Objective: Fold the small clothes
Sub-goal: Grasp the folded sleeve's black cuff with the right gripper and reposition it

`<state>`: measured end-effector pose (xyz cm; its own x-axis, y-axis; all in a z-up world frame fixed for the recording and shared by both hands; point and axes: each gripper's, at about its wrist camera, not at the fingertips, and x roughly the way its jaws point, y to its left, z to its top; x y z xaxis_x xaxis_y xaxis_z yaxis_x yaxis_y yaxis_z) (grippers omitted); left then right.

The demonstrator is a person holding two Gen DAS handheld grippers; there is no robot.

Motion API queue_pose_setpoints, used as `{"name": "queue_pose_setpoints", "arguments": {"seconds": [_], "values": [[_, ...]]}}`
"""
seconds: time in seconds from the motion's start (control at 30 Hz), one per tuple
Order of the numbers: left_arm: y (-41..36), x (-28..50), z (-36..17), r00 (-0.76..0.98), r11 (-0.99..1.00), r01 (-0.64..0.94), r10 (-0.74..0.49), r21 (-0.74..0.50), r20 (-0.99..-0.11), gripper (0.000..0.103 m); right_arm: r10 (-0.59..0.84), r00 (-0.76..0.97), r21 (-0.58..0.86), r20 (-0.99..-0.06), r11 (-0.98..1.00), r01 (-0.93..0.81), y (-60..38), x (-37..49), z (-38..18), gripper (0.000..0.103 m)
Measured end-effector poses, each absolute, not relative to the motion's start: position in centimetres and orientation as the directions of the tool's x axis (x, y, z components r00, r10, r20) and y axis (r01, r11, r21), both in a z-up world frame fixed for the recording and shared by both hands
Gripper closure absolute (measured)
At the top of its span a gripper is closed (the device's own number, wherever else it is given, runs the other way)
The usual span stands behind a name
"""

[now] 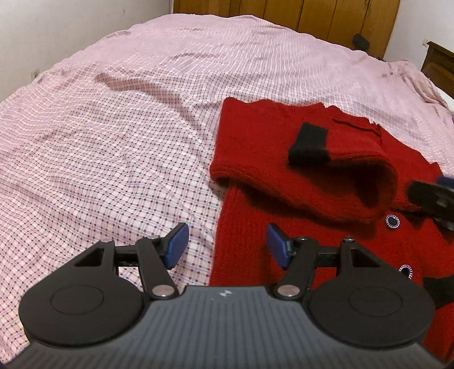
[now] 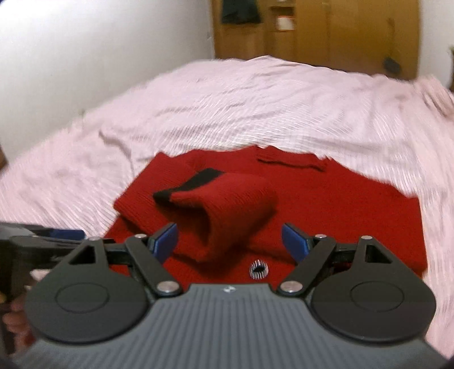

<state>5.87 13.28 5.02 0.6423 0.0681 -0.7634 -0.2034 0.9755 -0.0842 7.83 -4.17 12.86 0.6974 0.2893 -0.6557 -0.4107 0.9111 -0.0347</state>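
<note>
A small red knit cardigan [image 1: 255, 136] lies flat on the bed; it also shows in the right wrist view [image 2: 340, 204]. Its left sleeve [image 1: 351, 176] is folded across the body, the black cuff [image 1: 309, 144] on top. The sleeve [image 2: 227, 207] and cuff [image 2: 187, 184] show in the right wrist view too. Round dark buttons [image 1: 392, 220] sit near the front edge. My left gripper [image 1: 227, 245] is open and empty, over the cardigan's left edge. My right gripper [image 2: 229, 241] is open and empty, just above the folded sleeve. The right gripper also shows blurred at the right edge of the left view [image 1: 434, 198].
The bed has a pink checked sheet [image 1: 113, 142] with shallow wrinkles. A wooden headboard [image 1: 283, 17] and white wall stand behind. A wooden nightstand [image 1: 439, 65] is at the far right. The left gripper [image 2: 42, 241] shows at the left edge of the right wrist view.
</note>
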Motion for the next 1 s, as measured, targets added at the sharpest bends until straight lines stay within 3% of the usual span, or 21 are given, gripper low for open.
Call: {"name": "queue_pose_setpoints", "arguments": {"seconds": [0.3, 0.4, 0.43, 0.47, 0.53, 0.83, 0.93, 1.0], "values": [[13.3, 7.3, 4.6, 0.641, 0.982, -0.179, 0.069, -0.062, -0.764, 0.035, 0.172, 0.675, -0.287, -0.717, 0.811, -0.511, 2.2, 12.5, 10.3, 0.022], [13.3, 8.3, 4.2, 0.639, 0.983, -0.176, 0.075, -0.051, -0.766, 0.035, 0.139, 0.684, -0.333, -0.716, 0.793, -0.51, 2.7, 13.3, 9.4, 0.047], [13.3, 8.6, 4.1, 0.641, 0.983, -0.176, 0.078, -0.047, -0.764, 0.035, 0.129, 0.695, -0.347, -0.707, 0.793, -0.501, 2.6, 13.5, 9.4, 0.068], [13.3, 9.0, 4.0, 0.644, 0.983, -0.177, 0.083, -0.043, -0.76, 0.035, 0.124, 0.708, -0.359, -0.695, 0.794, -0.491, 2.5, 13.7, 9.6, 0.079], [13.3, 9.7, 3.7, 0.656, 0.984, -0.172, 0.084, -0.04, -0.75, 0.035, 0.133, 0.732, -0.35, -0.668, 0.812, -0.467, 1.9, 14.3, 10.6, 0.086], [13.6, 12.4, 1.9, 0.664, 0.985, -0.173, 0.128, 0.015, -0.737, 0.035, 0.139, 0.907, -0.101, -0.398, 0.976, -0.194, -7.7, 14.9, 17.4, 0.087], [13.7, 12.5, 1.5, 0.664, 0.984, -0.178, 0.124, 0.005, -0.737, 0.033, 0.083, 0.913, 0.028, -0.4, 0.997, -0.079, -12.2, 14.8, 14.9, 0.088], [13.7, 12.6, 1.3, 0.662, 0.983, -0.184, 0.13, 0.007, -0.738, 0.032, 0.054, 0.889, 0.073, -0.455, 0.997, -0.023, -14.6, 14.9, 12.2, 0.087]]}}
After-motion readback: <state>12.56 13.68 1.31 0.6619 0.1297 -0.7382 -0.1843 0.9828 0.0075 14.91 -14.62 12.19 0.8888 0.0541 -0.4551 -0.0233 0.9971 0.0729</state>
